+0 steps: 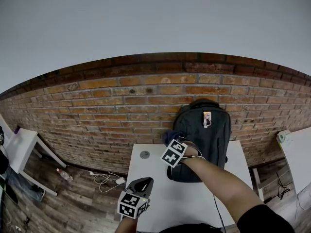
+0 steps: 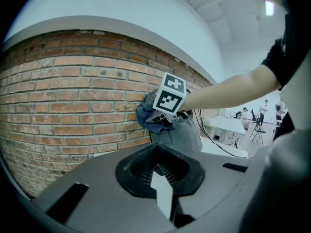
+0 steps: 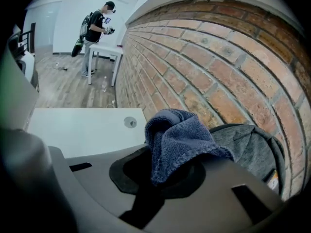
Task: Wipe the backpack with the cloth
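A dark grey backpack point(image 1: 206, 140) stands upright on the white table point(image 1: 155, 193), leaning on the brick wall point(image 1: 112, 106). My right gripper point(image 1: 175, 142) is shut on a blue cloth point(image 1: 170, 136) and presses it against the backpack's upper left side. The right gripper view has the cloth point(image 3: 180, 140) bunched out of the right gripper point(image 3: 163, 171), with the backpack point(image 3: 248, 147) just behind. My left gripper point(image 1: 139, 184) hovers over the table's front left, open and holding nothing. From the left gripper point(image 2: 160, 176) I see the cloth point(image 2: 146, 118) and the backpack point(image 2: 182, 135).
A round cable hole point(image 1: 145, 154) sits in the table's left rear. White tables stand at the left point(image 1: 19, 147) and right point(image 1: 296, 149). White cables point(image 1: 104, 178) and a bottle point(image 1: 63, 174) lie on the wooden floor. A person point(image 3: 97, 25) stands far off.
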Demonstrator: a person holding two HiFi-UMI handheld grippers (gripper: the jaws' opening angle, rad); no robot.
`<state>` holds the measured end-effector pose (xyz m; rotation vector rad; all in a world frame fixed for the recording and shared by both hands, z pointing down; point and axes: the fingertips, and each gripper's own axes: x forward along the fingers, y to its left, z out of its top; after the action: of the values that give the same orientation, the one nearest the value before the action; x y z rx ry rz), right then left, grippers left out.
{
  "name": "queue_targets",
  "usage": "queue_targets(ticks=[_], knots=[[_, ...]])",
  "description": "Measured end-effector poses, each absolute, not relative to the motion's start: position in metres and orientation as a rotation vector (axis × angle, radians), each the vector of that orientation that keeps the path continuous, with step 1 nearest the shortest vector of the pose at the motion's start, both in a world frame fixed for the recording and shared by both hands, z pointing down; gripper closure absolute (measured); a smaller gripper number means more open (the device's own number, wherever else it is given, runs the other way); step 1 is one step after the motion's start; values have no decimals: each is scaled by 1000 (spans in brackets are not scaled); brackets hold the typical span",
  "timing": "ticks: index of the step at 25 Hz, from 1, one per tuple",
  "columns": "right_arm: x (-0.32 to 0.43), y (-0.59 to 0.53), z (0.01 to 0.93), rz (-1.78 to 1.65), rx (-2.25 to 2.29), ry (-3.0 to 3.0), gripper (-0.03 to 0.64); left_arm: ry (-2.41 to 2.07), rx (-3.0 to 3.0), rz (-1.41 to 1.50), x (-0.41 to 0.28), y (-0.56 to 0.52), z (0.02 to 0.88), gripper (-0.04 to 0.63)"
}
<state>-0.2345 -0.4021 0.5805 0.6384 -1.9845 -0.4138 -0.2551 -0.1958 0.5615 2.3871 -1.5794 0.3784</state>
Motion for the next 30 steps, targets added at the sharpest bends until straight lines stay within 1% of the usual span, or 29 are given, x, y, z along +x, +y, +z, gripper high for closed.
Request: queue_targets(ticks=[6,16,22,30], knots=[[-234,-370,608,-505,593,-1917,565,-1577,2381,383,-271,-181,566,614],[-213,-312,677,-407,583,-1855,565,-1540,2391,400,-288,-167,574,614],[-198,-280,708,-303,595,-1877,565,-1489,2414,414,-278,-164,579,614],[-165,-255,724,-188,607,-1918,565,-1423,2453,419,-257,-169,585,614]])
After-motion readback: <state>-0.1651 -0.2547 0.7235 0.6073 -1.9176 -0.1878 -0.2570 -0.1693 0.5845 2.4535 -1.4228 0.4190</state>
